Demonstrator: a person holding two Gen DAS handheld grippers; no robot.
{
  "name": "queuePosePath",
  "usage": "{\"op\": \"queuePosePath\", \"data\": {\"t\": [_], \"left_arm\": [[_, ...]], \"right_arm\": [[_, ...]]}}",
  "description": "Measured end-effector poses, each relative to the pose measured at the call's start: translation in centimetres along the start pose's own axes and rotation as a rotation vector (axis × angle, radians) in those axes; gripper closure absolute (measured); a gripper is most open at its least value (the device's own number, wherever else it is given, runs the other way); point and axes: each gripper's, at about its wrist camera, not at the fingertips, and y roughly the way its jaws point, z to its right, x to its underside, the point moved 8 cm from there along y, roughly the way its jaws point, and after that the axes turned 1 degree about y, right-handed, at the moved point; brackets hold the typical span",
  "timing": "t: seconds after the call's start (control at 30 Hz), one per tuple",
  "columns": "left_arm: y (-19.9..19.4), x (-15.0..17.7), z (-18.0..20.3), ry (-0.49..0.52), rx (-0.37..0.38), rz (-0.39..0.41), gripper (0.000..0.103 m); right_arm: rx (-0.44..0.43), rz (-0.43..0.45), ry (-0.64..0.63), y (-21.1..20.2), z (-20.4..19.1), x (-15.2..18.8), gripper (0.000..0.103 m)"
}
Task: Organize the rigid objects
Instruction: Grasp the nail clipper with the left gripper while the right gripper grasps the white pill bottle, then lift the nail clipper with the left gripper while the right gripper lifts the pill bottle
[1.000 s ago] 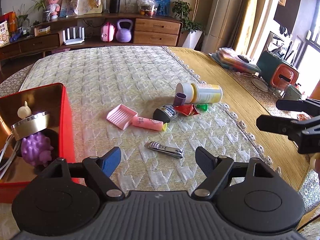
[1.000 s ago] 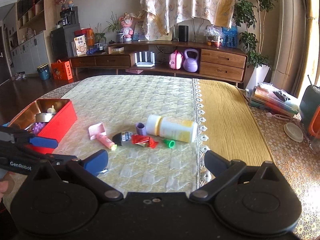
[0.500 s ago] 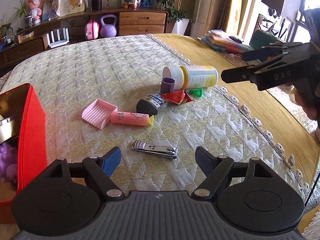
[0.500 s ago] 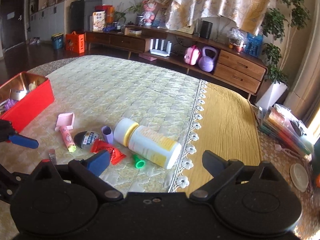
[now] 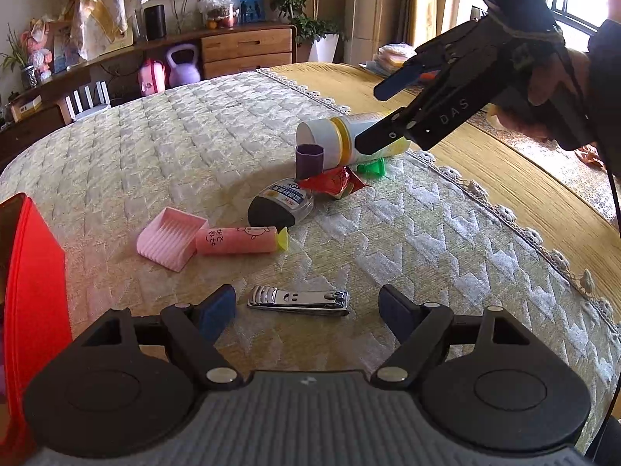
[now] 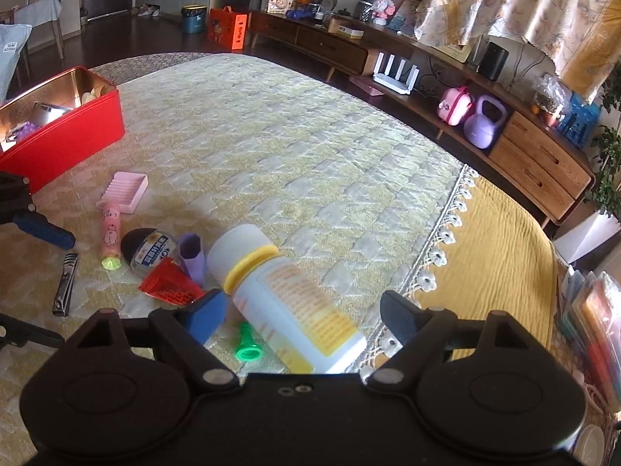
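Both grippers have swung in. The right gripper point(image 6: 300, 312) now straddles the lying white bottle point(image 6: 287, 291) near the quilt's lace edge, jaws closing, untouched. The left gripper point(image 5: 306, 306), closing, brackets the nail clipper point(image 5: 298, 301). Two pickups look imminent.

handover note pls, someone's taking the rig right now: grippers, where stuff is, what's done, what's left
Left hand-held gripper: jaws closing, nail clipper between them on the quilt, pads not touching it.
Right hand-held gripper: jaws closing around the lying white bottle, not gripped.
Red box at the quilt's left already holds a few items.
Still loose: pink tray, pink tube, black-capped bottle, purple cap, red packet, green piece.
Left to do: grasp the clipper and bottle, box them, then the rest.
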Motion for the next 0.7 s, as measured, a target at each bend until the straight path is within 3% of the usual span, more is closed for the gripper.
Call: {"op": "queuePosePath", "data": {"t": [0.3, 0.47, 0.7], "left_arm": [[0.0, -0.1, 0.2, 0.032, 0.000, 0.026, 0.045], [-0.1, 0.0, 0.2, 0.039, -0.006, 0.034, 0.046], [-0.2, 0.0, 0.1, 0.026, -0.012, 0.032, 0.046]], "right_arm": [[-0.021, -0.043, -0.047, 1.6, -0.9, 0.6, 0.032], [-0.017, -0.039, -0.018, 1.1, -1.3, 0.7, 0.044], [0.146, -0.023, 0.070, 0.4, -1.8, 1.0, 0.055]]}}
